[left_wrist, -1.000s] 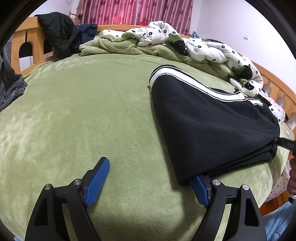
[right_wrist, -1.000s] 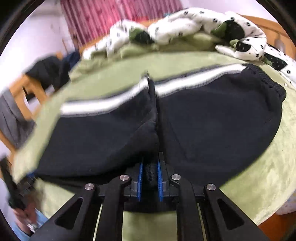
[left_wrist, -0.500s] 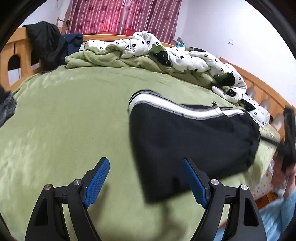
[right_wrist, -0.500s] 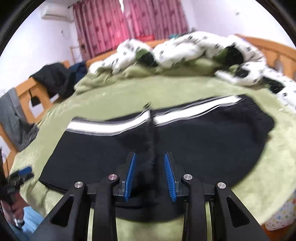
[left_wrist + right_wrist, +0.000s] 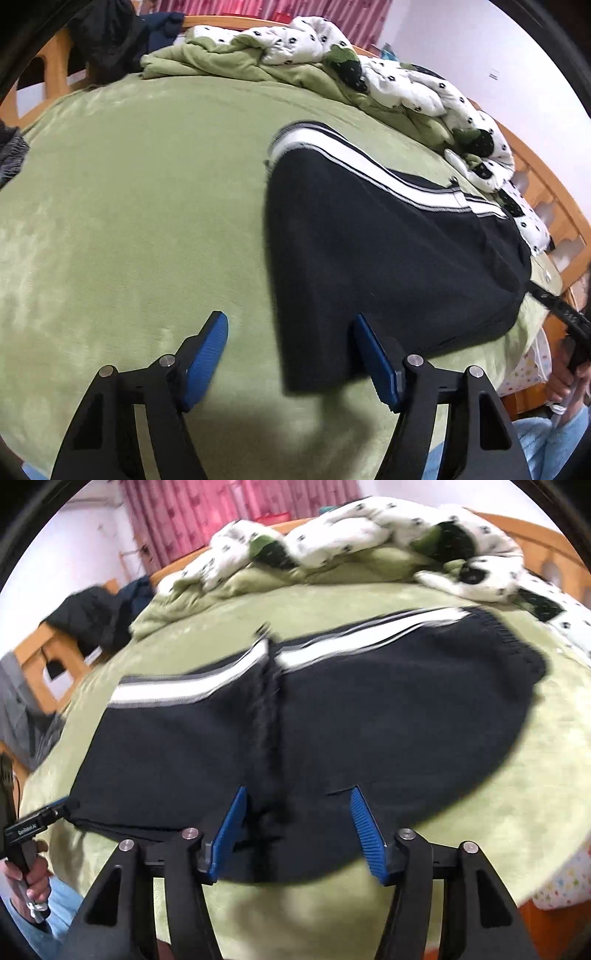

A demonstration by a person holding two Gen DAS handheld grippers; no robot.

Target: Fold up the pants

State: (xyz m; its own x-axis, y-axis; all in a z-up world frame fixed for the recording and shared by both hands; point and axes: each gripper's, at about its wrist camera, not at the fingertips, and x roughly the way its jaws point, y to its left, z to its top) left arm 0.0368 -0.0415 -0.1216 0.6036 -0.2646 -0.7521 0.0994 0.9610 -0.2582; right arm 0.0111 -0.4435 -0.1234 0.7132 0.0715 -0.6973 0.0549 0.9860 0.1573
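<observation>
1. Pants (image 5: 332, 731), black with a white side stripe (image 5: 177, 690), are laid as a folded block on the green blanket (image 5: 129, 221) that covers the bed, toward the near edge of it and toward the person's right side. A raised ridge of cloth (image 5: 271, 738) is seen running across the middle of the block in the right wrist view, so the halves are not lying quite flat there.

2. A rumpled white patterned quilt (image 5: 406, 85) is bunched along the far side, well apart from the pants, and dark clothes (image 5: 92, 616) are hung on the wooden bed frame (image 5: 55, 70).

3. The step in hand is judged to be a release: a fold appears to be laid and both tools are clear of the cloth.

4. The right gripper (image 5: 295, 830) is held above the near edge of the pants with its jaws opening; the ridge lies below the gap between them, but nothing is pressed by the blue pads (image 5: 229, 830).

5. The left gripper (image 5: 291, 354) is held at the block's left corner, its jaws closing yet well apart; the corner sits just inside the right-hand pad, and nothing is clamped.

6. The next move is judged to call for the ridge to be smoothed, or for one end to be pinched at both corners through all layers and carried over the other end, with edges kept aligned.
</observation>
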